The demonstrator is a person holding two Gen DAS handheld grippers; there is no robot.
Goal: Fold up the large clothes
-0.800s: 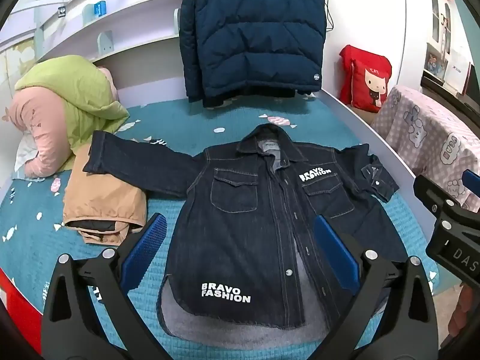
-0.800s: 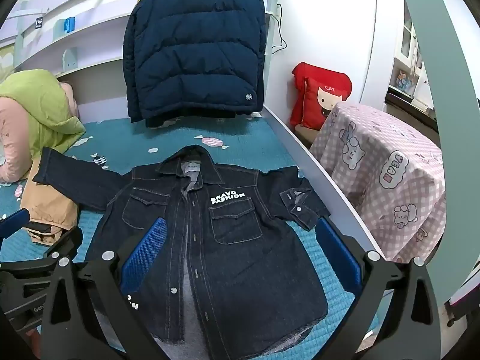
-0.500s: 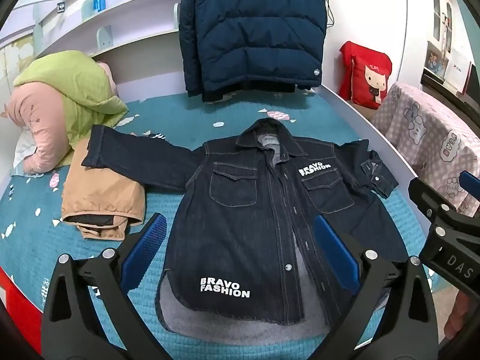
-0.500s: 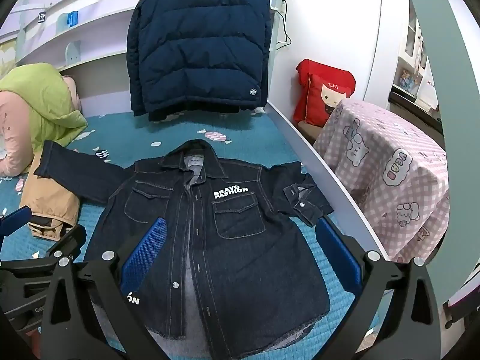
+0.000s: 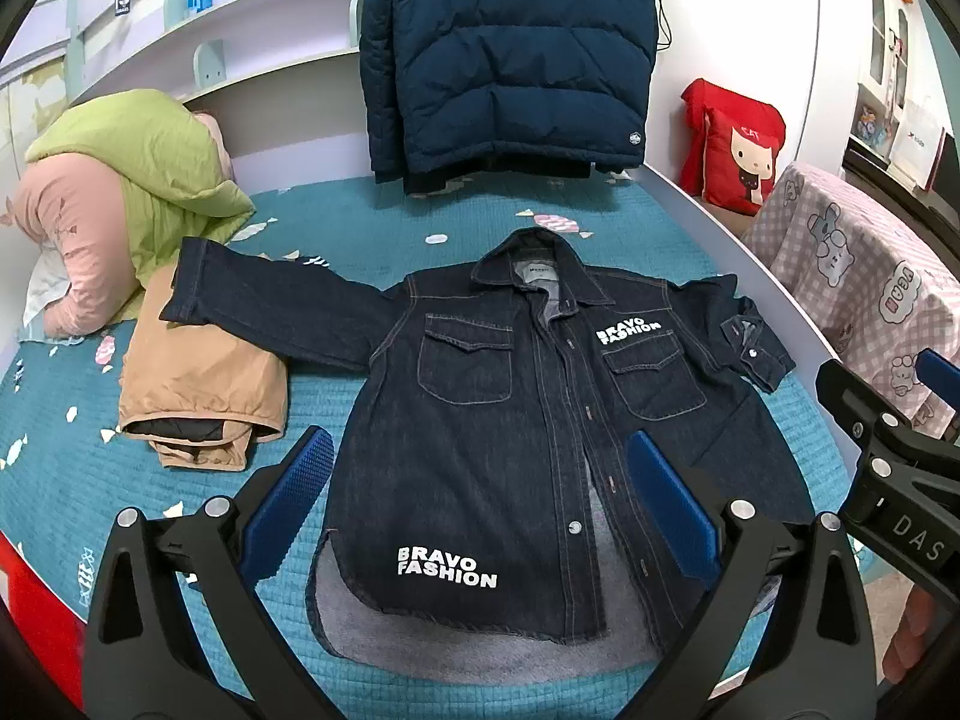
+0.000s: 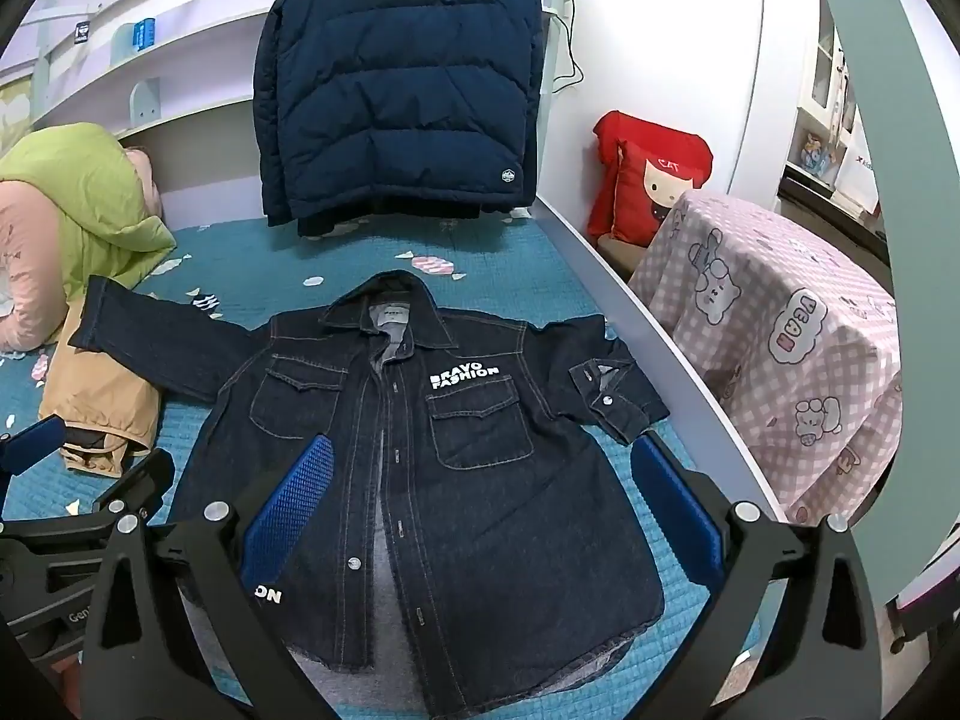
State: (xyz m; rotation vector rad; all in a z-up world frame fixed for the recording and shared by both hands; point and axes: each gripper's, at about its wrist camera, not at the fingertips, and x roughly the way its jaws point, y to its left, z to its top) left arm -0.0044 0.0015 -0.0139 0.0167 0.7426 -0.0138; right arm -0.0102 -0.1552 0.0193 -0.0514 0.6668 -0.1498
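Note:
A dark denim jacket [image 5: 498, 420] with white "BRAVO FASHION" lettering lies flat, front up, on the teal bed cover [image 5: 360, 228]. Its left sleeve stretches out to the left over a tan garment; its right sleeve is bent near the bed's right edge. It also shows in the right wrist view [image 6: 420, 450]. My left gripper [image 5: 477, 492] is open and empty, held above the jacket's lower half. My right gripper [image 6: 480, 498] is open and empty, above the jacket's right side. The right gripper's body shows at the right edge of the left wrist view [image 5: 888, 450].
A folded tan garment [image 5: 198, 384] lies left of the jacket. A green and pink bundle [image 5: 114, 192] sits at the far left. A navy puffer jacket [image 5: 510, 54] hangs at the back. A red cushion [image 5: 732, 150] and a pink checked cloth [image 5: 870, 276] stand right of the bed.
Both grippers have drawn slightly back and up; the jacket sits a little higher and smaller in the views. The jacket itself has not moved. Both grippers stay open.

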